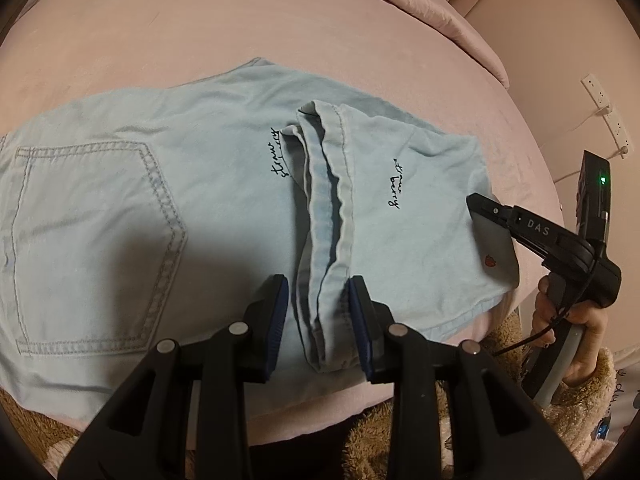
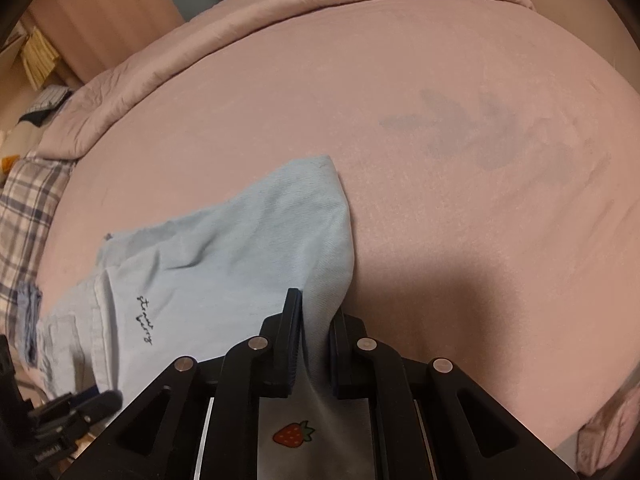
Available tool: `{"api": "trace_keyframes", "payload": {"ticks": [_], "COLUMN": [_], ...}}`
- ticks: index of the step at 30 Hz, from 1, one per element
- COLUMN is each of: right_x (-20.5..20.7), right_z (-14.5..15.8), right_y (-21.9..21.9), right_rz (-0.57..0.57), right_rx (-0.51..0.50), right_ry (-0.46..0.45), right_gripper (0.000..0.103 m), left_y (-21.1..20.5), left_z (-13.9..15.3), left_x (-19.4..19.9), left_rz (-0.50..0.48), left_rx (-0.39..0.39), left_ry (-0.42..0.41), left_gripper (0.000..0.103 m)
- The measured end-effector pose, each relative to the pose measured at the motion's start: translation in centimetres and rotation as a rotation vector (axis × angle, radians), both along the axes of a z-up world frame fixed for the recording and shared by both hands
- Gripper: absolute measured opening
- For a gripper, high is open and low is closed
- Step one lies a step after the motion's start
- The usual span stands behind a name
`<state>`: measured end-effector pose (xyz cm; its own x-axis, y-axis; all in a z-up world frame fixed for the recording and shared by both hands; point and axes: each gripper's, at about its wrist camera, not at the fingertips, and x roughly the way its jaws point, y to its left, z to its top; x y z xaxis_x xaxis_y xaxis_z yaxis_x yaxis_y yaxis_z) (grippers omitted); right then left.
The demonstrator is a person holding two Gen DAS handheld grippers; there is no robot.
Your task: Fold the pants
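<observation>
Light blue pants (image 1: pixel 168 184) lie folded on a pink bed (image 1: pixel 280 28), back pocket at left, leg hems (image 1: pixel 324 200) bunched in the middle. My left gripper (image 1: pixel 318 320) is open, its fingers on either side of the hem bundle near the bed's front edge. My right gripper (image 2: pixel 316 344) is shut on the right fold edge of the pants (image 2: pixel 240 256); a strawberry print (image 2: pixel 294 435) shows between its fingers. The right gripper also shows in the left wrist view (image 1: pixel 474 204) at the pants' right edge.
A pink duvet (image 2: pixel 280 12) is rolled along the bed's far side. A plaid pillow (image 2: pixel 28 208) lies at left. A power strip (image 1: pixel 604 112) hangs on the wall at right. A fuzzy brown robe (image 1: pixel 460 400) is below the bed edge.
</observation>
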<state>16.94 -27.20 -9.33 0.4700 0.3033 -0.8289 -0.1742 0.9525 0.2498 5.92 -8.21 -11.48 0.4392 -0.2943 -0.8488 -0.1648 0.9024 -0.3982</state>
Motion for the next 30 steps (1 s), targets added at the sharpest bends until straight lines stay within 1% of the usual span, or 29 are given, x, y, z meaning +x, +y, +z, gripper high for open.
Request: {"api": "trace_keyframes", "payload": {"ticks": [4, 5, 9, 16, 22, 24, 27, 30], "right_x": [-1.3, -1.4, -2.7, -4.8, -5.9, -6.0, -6.7, -7.0], "right_z": [0.1, 0.2, -0.2, -0.3, -0.3, -0.3, -0.7, -0.8], "right_y": [0.4, -0.1, -0.9, -2.2, -2.5, -2.8, -3.7, -3.9], "right_rz": [0.01, 0.01, -0.004, -0.046, -0.068, -0.078, -0.085, -0.097], "right_rx": [-0.043, -0.048, -0.037, -0.029, -0.042, -0.033, -0.003, 0.007], "right_ry": [-0.014, -0.016, -0.018, -0.048, -0.076, -0.075, -0.088, -0.104], "right_gripper": [0.016, 0.019, 0.023, 0.026, 0.031, 0.034, 0.035, 0.035], "left_y": [0.3, 0.3, 0.5, 0.4, 0.8, 0.9, 0.9, 1.0], "left_z": [0.0, 0.1, 0.0, -0.1, -0.3, -0.3, -0.4, -0.4], "left_x": [-0.4, -0.2, -0.5, -1.1, -1.7, -2.0, -2.5, -3.2], "left_rz": [0.004, 0.005, 0.014, 0.025, 0.047, 0.046, 0.049, 0.057], "left_rx": [-0.004, -0.006, -0.017, -0.017, -0.043, -0.044, -0.047, -0.065], "left_ry": [0.0, 0.001, 0.001, -0.013, -0.024, -0.039, -0.064, -0.086], "left_gripper": [0.031, 0.031, 0.031, 0.032, 0.032, 0.032, 0.033, 0.037]}}
